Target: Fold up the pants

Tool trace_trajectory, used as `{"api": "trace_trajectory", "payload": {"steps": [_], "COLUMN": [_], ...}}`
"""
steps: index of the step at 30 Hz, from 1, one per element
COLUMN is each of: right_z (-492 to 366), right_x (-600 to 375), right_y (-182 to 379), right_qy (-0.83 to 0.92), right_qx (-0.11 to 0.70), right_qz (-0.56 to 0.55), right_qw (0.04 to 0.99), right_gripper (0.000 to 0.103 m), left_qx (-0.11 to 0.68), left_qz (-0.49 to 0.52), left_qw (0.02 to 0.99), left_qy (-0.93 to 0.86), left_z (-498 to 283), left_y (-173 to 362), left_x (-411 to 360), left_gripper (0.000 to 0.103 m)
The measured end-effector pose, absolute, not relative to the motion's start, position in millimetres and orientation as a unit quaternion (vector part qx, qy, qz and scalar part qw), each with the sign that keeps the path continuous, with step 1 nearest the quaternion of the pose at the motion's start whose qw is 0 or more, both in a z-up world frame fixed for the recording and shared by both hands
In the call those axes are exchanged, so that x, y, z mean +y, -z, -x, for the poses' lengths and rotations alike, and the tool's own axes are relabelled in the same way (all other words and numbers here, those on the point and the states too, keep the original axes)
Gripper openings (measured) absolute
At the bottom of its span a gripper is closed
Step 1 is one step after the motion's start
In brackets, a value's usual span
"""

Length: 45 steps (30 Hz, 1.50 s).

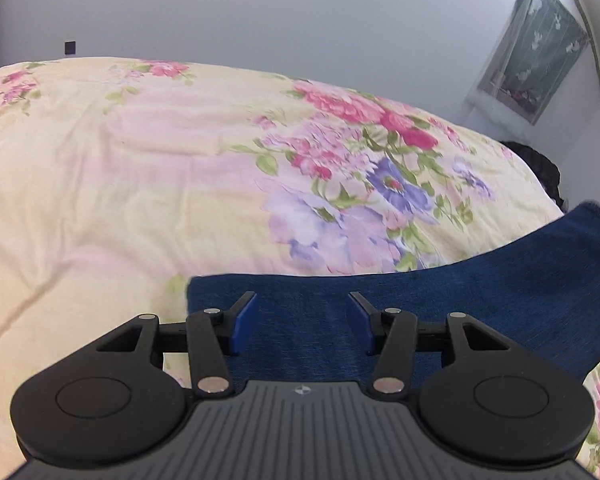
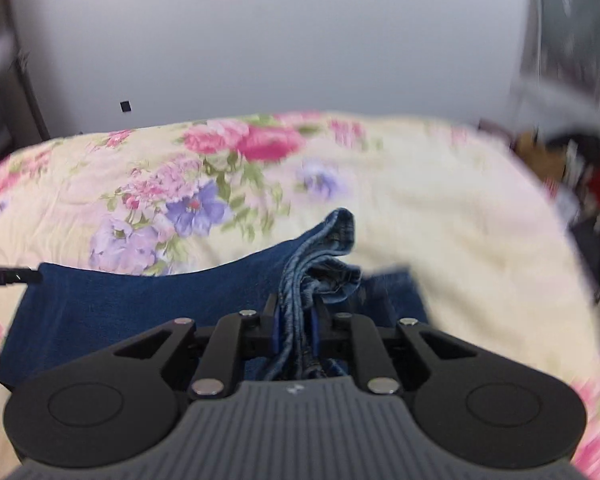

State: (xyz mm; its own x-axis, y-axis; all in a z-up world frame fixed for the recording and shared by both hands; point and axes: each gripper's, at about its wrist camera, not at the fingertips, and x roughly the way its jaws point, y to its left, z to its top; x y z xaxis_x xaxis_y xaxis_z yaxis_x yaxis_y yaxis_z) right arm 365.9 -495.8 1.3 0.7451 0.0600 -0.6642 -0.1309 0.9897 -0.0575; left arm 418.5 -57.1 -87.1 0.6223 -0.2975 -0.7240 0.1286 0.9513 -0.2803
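Dark blue denim pants lie flat on floral cream bedspread, left gripper spread wide above them, right gripper clamped on bunched hem.

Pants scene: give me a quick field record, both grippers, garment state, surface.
garment: blue denim pants, lying on the bed, one bunched end lifted
surface: floral bedspread, cream with pink and purple flowers
left gripper: open, over the flat denim near its edge, holding nothing
right gripper: shut on a gathered bunch of denim; folds stick up past the fingertips
right view quality: motion blur, far edges unclear
background: plain wall; curtained window at right
fold status: cannot tell how many folds are done
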Motion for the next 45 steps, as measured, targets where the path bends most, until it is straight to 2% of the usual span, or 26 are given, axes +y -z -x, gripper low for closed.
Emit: {"api": "trace_trajectory", "payload": {"steps": [2,5,7,9,13,14,17,21,24,26,31,36,39,41,45], "right_z": [-372.1,-388.6,-397.3,-403.2,-411.4,-413.7,-419.4,-405.0,-374.0,-348.8,-312.4,-311.8,-315.2,-319.2,-331.4], "right_x": [-498.0,-527.5,-543.1,-547.2,-555.7,-557.6,-566.2,-591.0,-617.0,-627.2,-628.0,-634.6,-641.1,-637.3,-609.3], "right_y": [-8.3,14.3,46.6,81.7,116.5,122.4,133.0,118.4,94.6,85.0,102.1,139.6,154.5,146.3,99.1], "right_qy": [-0.013,0.031,0.031,0.058,0.081,0.087,0.121,0.16,0.153,0.133,0.099,0.106,0.117,0.112,0.08], "right_qx": [0.346,0.387,0.417,0.435,0.433,0.434,0.444,0.439,0.415,0.396,0.396,0.381,0.362,0.356,0.337], "right_qz": [0.091,0.076,0.046,0.063,0.062,0.068,0.071,0.063,-0.049,-0.133,-0.284,-0.392,-0.445,-0.427,-0.268], "right_qw": [0.934,0.918,0.907,0.896,0.896,0.894,0.885,0.882,0.896,0.899,0.868,0.831,0.811,0.824,0.899], "right_gripper": [0.007,0.008,0.008,0.008,0.009,0.013,0.012,0.012,0.019,0.034,0.034,0.036,0.03,0.004,0.0], "left_qx": [0.419,0.424,0.428,0.435,0.437,0.439,0.442,0.443,0.441,0.438,0.428,0.433,0.432,0.43,0.418], "left_qz": [0.104,0.102,0.097,0.089,0.03,0.02,0.027,0.028,0.041,0.056,0.072,0.082,0.094,0.093,0.077], "left_qw": [0.895,0.891,0.89,0.887,0.892,0.891,0.889,0.888,0.888,0.888,0.892,0.889,0.889,0.89,0.898], "left_qy": [0.116,0.125,0.125,0.126,0.114,0.112,0.114,0.123,0.126,0.129,0.131,0.124,0.118,0.117,0.116], "left_z": [-419.7,-421.3,-423.2,-425.6,-426.5,-426.1,-424.8,-423.6,-419.4,-412.7,-391.5,-384.2,-383.9,-385.3,-394.0], "left_y": [88.2,95.7,103.9,113.3,127.5,131.4,137.6,134.9,130.6,127.8,122.8,120.5,116.6,113.4,107.2], "left_x": [-53.2,-54.8,-60.3,-66.9,-77.8,-78.2,-72.7,-67.0,-64.5,-61.9,-59.3,-57.1,-52.6,-51.0,-52.2], "left_gripper": [0.06,0.059,0.054,0.048,0.037,0.035,0.034,0.034,0.034,0.034,0.034,0.034,0.034,0.034,0.034]}}
